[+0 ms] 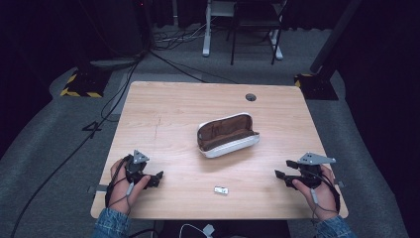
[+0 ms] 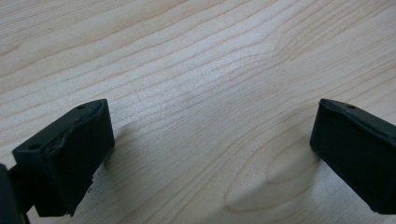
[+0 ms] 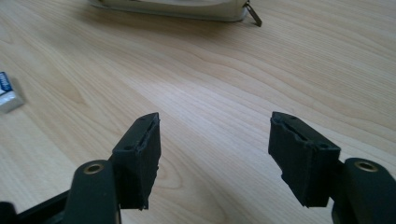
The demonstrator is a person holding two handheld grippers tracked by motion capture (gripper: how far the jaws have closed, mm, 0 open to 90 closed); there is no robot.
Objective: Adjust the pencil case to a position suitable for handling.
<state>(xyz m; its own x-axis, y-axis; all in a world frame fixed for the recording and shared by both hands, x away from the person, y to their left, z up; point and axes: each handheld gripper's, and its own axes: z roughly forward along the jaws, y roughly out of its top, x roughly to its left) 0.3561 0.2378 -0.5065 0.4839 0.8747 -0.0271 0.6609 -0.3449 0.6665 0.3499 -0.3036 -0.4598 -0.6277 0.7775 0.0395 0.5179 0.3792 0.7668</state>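
A white zip case (image 1: 228, 135) lies open at the table's middle, its brown lining showing; its lower edge (image 3: 177, 8) runs along the top of the right gripper view. A small silver-white packet (image 1: 221, 190) lies near the front edge, and the packet (image 3: 7, 93) sits at the left of the right gripper view. My left gripper (image 1: 157, 179) rests low at the front left, open, with bare wood between its jaws (image 2: 212, 149). My right gripper (image 1: 280, 176) sits at the front right, open and empty (image 3: 215, 140), pointing toward the case.
The wooden table (image 1: 168, 109) has a round cable hole (image 1: 250, 97) near its far edge. Beyond it stand a white desk frame (image 1: 208, 29), a black chair (image 1: 255, 29), cables on the grey floor and yellow-striped stand bases (image 1: 81, 84).
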